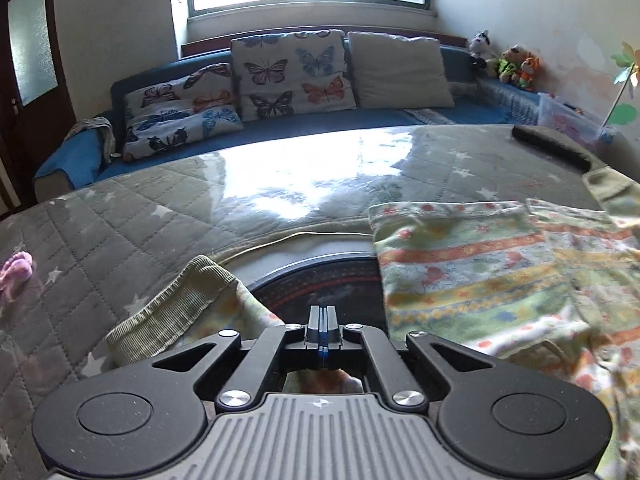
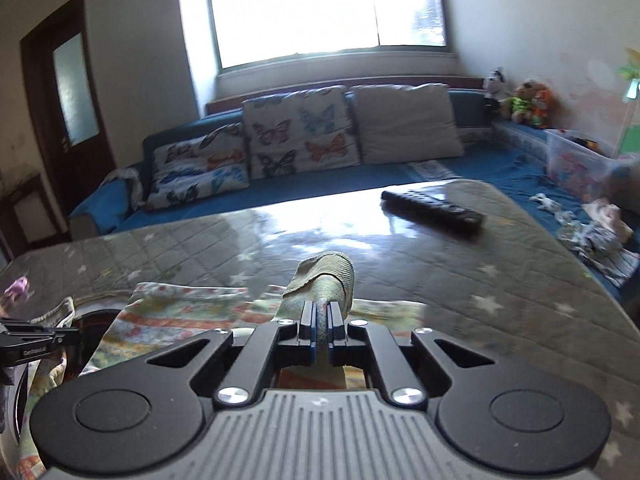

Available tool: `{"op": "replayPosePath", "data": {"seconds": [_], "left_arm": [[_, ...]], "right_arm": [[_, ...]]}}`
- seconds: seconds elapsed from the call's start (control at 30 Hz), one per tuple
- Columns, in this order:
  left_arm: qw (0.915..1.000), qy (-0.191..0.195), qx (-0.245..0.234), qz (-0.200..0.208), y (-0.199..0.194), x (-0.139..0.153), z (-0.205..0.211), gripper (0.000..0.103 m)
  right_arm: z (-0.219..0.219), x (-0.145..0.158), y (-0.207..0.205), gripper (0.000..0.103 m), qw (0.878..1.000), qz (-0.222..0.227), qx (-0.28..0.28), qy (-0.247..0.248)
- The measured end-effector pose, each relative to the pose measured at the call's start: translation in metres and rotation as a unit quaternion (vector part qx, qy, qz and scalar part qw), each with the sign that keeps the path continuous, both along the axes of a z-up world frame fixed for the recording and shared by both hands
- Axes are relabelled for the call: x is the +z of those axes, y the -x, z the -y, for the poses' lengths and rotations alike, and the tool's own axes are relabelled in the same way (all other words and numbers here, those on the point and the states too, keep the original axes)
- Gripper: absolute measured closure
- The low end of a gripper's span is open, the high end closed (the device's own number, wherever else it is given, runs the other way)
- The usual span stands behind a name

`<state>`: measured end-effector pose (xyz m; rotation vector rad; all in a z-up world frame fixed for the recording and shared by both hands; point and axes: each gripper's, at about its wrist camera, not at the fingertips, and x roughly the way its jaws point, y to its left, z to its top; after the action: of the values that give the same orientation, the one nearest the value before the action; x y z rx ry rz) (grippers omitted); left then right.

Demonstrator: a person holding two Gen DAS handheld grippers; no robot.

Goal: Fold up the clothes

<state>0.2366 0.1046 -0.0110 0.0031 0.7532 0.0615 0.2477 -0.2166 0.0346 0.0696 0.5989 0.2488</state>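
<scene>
A small striped garment with a flower print (image 1: 480,264) lies at the near edge of the quilted grey table (image 1: 200,208). It also shows in the right wrist view (image 2: 180,312). My left gripper (image 1: 323,316) is shut; a green ribbed cuff (image 1: 180,308) lies just left of it and cloth shows beneath the jaws, so it holds that end of the garment. My right gripper (image 2: 321,320) is shut on another green ribbed cuff (image 2: 332,276), which stands up above the fingertips. The left gripper (image 2: 32,346) shows at the left edge of the right wrist view.
A black remote control (image 2: 432,208) lies at the table's far right, also seen in the left wrist view (image 1: 552,146). A pink object (image 1: 16,270) sits at the table's left. A blue sofa (image 1: 320,120) with cushions is behind. A patterned rug (image 1: 320,284) shows below the table edge.
</scene>
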Motion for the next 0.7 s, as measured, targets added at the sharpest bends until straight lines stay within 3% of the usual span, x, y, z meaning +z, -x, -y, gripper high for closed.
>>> {"op": "replayPosePath", "data": {"seconds": [0.2,0.3,0.37,0.7], "left_arm": [[0.9995,0.006,-0.032,0.003,0.004,0.006,0.018,0.097],[0.9991,0.005,-0.042,-0.002,0.002,0.002,0.028,0.086],[0.9989,-0.003,-0.046,-0.003,0.001,0.001,0.033,0.069],[0.9974,-0.028,-0.067,-0.008,0.007,-0.006,0.038,0.068]], "right_arm": [[0.06,0.001,0.046,0.099,0.997,-0.006,-0.076,0.004],[0.081,-0.001,0.066,0.099,0.994,-0.012,-0.104,0.01],[0.1,-0.004,0.089,0.099,0.991,-0.022,-0.133,0.019],[0.143,-0.031,0.144,0.093,0.969,-0.094,-0.221,0.062]]}}
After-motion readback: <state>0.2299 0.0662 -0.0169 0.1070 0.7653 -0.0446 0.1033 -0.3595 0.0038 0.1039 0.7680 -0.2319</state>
